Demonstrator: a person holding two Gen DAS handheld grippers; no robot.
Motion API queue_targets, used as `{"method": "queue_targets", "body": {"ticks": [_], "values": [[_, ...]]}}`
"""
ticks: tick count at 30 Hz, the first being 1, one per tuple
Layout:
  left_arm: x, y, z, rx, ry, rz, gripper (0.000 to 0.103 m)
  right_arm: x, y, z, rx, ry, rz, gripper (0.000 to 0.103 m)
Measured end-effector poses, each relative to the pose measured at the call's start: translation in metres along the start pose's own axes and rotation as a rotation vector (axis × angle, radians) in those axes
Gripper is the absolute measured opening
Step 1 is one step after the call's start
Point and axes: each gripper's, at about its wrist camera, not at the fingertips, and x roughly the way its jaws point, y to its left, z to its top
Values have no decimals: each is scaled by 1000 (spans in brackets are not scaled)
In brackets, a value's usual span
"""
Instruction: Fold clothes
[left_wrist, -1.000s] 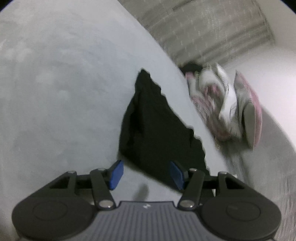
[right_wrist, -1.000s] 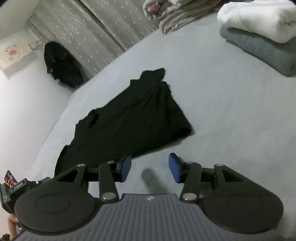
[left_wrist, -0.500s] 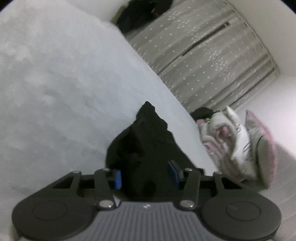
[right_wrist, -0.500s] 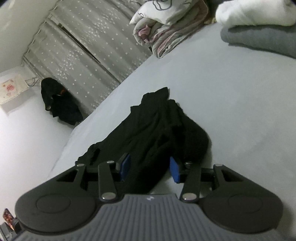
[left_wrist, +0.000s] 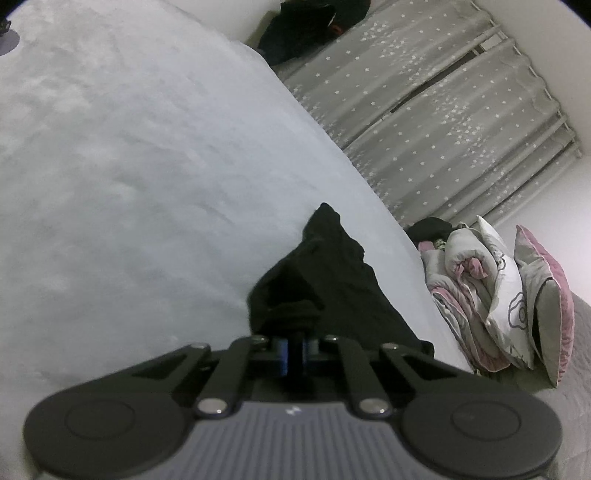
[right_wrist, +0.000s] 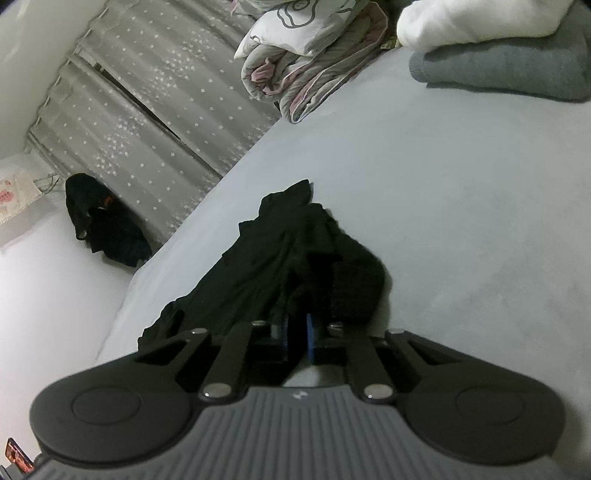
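bed (left_wrist: 147, 184), grey sheet | left claw (left_wrist: 294, 349), right claw (right_wrist: 297, 338) closing, pinching black garment (right_wrist: 280, 258) | risk: bunched layers slipping, fold skewing

Pale grey bed (right_wrist: 461, 221) carries black garment (right_wrist: 280, 254), rolled quilts (right_wrist: 295, 74), folded grey towel (right_wrist: 509, 74)

No legible txt anywhere.
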Motion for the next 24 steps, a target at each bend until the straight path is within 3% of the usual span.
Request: {"method": "queue_targets", "body": {"ticks": [17,24], "values": [[-18,-7,3,19,-26,59,4,-12,13,-1,-36,-50,-13,7],[-38,1,6,-24,14,71,4,-28,19,-1,-32,-64,-10,7]]}}
